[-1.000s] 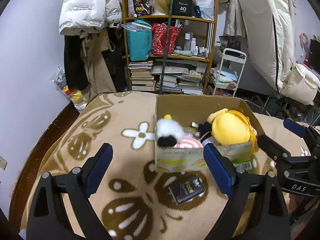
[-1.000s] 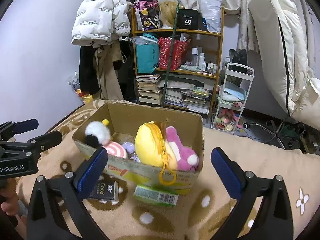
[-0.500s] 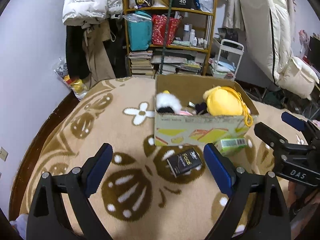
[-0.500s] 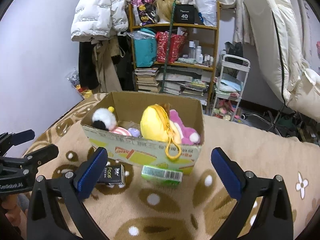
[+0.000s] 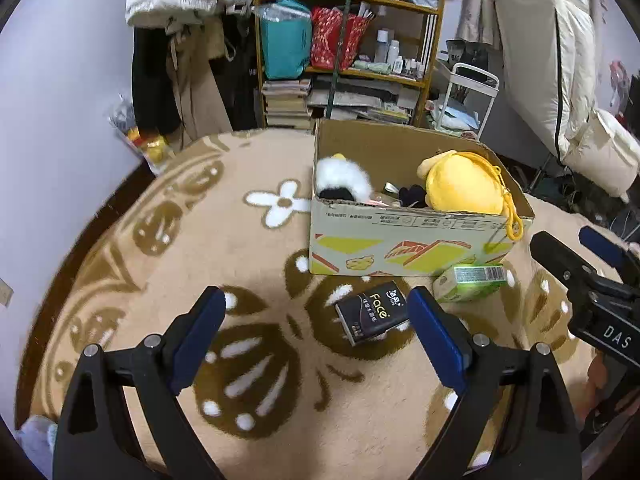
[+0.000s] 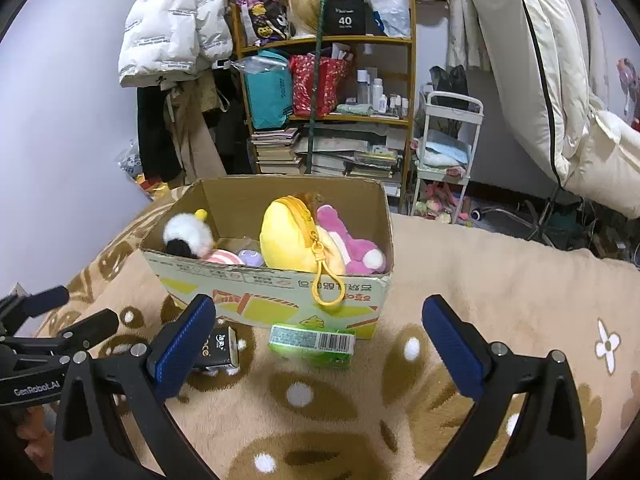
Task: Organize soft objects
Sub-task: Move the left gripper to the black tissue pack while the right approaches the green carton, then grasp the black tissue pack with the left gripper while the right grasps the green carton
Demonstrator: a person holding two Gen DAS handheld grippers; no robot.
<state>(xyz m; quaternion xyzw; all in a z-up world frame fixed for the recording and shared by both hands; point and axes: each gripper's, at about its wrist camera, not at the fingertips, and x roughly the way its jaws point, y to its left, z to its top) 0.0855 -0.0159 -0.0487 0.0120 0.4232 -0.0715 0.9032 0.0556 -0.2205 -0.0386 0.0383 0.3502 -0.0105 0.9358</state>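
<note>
A cardboard box stands on a beige blanket. It holds a yellow plush, a white and black plush and a pink plush. In front of it lie a black tissue pack and a green tissue pack. My left gripper is open above the blanket, with the black pack just inside its right finger. My right gripper is open too, aimed at the green pack and holding nothing.
The patterned blanket spreads widely left of the box. Behind stand a cluttered wooden shelf, hanging coats, a white trolley and a leaning mattress. Each gripper shows at the edge of the other's view.
Both views have tilted down and drawn back from the box, which now sits higher in frame. The two tissue packs have come fully into view. Both grippers stayed open.
</note>
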